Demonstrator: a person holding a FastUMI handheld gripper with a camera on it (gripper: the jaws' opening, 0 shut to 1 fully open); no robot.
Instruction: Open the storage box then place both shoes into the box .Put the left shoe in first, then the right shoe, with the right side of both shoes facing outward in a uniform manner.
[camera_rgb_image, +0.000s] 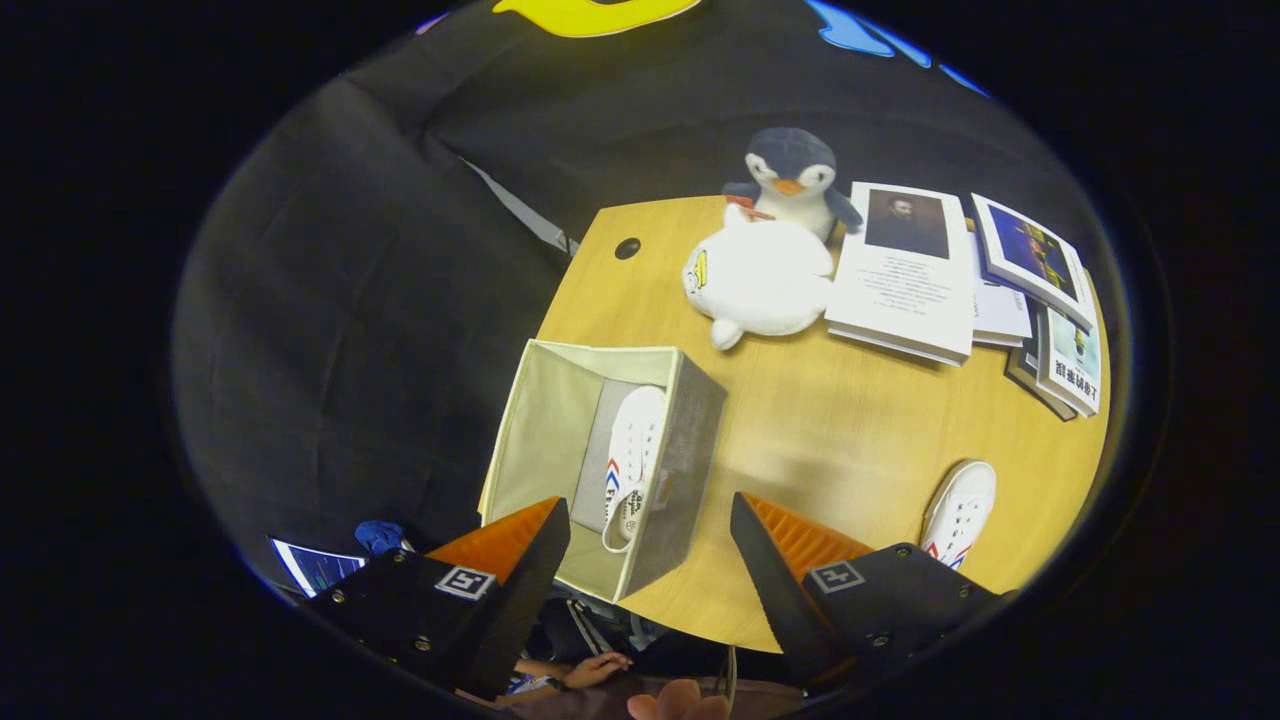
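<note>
Hanging above the near edge of the wooden table, the gripper is being held with its fingers spread wide and nothing gripped between them. The storage box (a pale fabric cube with a grey side wall) is being taken as the landmark; it is standing open-topped at the table's near left corner, and its near end is being framed in the gap between the two fingers. One white shoe is lying inside the box against the grey wall, on its side, with red and blue stripes showing near the end closest to the fingers. The second white shoe is resting on the table well to the right of the box, just beyond the right finger, partly hidden by it, with the same stripes showing at its near end. Beyond the box, a white plush toy is lying on the table, and a penguin plush is sitting upright just behind it, touching it. Books are being seen spread flat to the right of the plush toys, far from the box. Below the table's near edge, under the box, a person's hand is being glimpsed.
</note>
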